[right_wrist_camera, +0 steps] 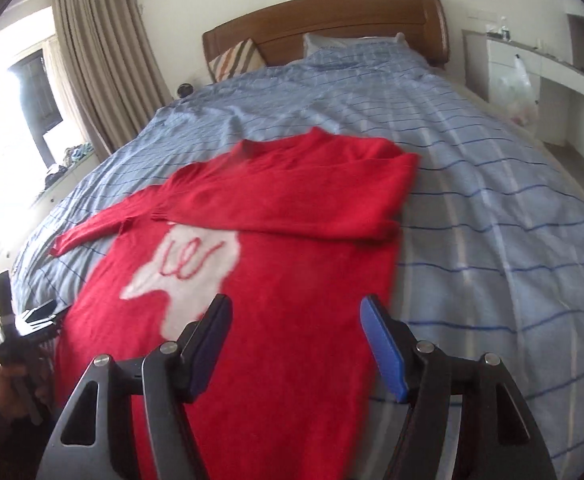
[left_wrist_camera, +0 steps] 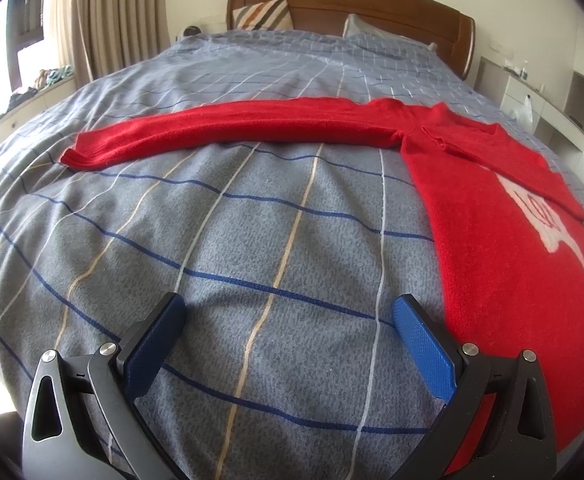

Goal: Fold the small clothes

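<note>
A red sweater (right_wrist_camera: 276, 280) with a white motif lies flat on the bed. Its right sleeve is folded across the chest (right_wrist_camera: 292, 204). Its left sleeve (left_wrist_camera: 228, 128) stretches straight out over the cover, also small in the right wrist view (right_wrist_camera: 100, 228). The sweater body fills the right side of the left wrist view (left_wrist_camera: 503, 240). My left gripper (left_wrist_camera: 288, 320) is open and empty, above the cover just left of the sweater's hem side. My right gripper (right_wrist_camera: 295, 320) is open and empty, above the lower body of the sweater. The left gripper also shows in the right wrist view (right_wrist_camera: 32, 320).
The bed has a blue-grey checked cover (left_wrist_camera: 232, 260), a wooden headboard (right_wrist_camera: 331, 20) and pillows (left_wrist_camera: 264, 14). Curtains (right_wrist_camera: 100, 60) and a cluttered window sill are on the left. White shelving (right_wrist_camera: 531, 68) with a plastic bag stands on the right.
</note>
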The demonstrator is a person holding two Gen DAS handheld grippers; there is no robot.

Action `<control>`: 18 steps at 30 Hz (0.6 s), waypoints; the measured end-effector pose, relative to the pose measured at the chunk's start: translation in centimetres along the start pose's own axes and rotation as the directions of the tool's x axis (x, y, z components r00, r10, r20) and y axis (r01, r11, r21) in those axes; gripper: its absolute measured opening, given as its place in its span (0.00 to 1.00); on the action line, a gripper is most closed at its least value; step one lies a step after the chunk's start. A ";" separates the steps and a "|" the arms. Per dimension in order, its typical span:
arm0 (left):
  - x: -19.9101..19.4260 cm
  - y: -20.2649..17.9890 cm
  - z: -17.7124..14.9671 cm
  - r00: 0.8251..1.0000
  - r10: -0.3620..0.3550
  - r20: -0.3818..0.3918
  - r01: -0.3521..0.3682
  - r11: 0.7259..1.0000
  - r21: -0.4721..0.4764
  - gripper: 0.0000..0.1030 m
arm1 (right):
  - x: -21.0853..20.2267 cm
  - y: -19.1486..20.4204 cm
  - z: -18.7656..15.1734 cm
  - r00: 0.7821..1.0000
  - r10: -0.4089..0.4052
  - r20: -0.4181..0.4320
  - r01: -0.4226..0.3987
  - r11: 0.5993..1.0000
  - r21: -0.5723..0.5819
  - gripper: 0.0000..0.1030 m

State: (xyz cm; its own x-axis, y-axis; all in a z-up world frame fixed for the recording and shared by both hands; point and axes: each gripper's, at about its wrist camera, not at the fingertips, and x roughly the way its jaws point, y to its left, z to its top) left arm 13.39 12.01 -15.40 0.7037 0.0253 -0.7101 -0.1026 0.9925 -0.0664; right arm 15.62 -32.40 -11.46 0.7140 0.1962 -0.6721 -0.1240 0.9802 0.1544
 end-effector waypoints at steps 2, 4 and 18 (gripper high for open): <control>0.0 0.0 -0.1 1.000 0.000 0.010 0.000 1.000 -0.001 1.00 | -1.4 -2.5 -1.7 0.995 -0.104 0.012 0.103 0.995 0.015 0.66; -0.1 -0.1 -0.2 1.000 0.006 0.016 -0.006 1.000 0.002 1.00 | -2.3 -4.1 -3.1 0.986 -0.167 0.017 0.167 0.985 0.032 0.66; -0.1 -0.6 -0.7 0.998 0.029 0.058 -0.032 0.998 0.050 1.00 | -1.7 -6.7 -6.8 0.976 -0.218 0.024 0.214 0.971 0.103 0.76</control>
State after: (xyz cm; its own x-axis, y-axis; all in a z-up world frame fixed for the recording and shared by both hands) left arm 12.94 11.36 -15.79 0.7399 0.0609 -0.6700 -0.0896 0.9959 -0.0083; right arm 10.55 -39.08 -16.30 0.7399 -0.0227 -0.6723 0.1034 0.9914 0.0804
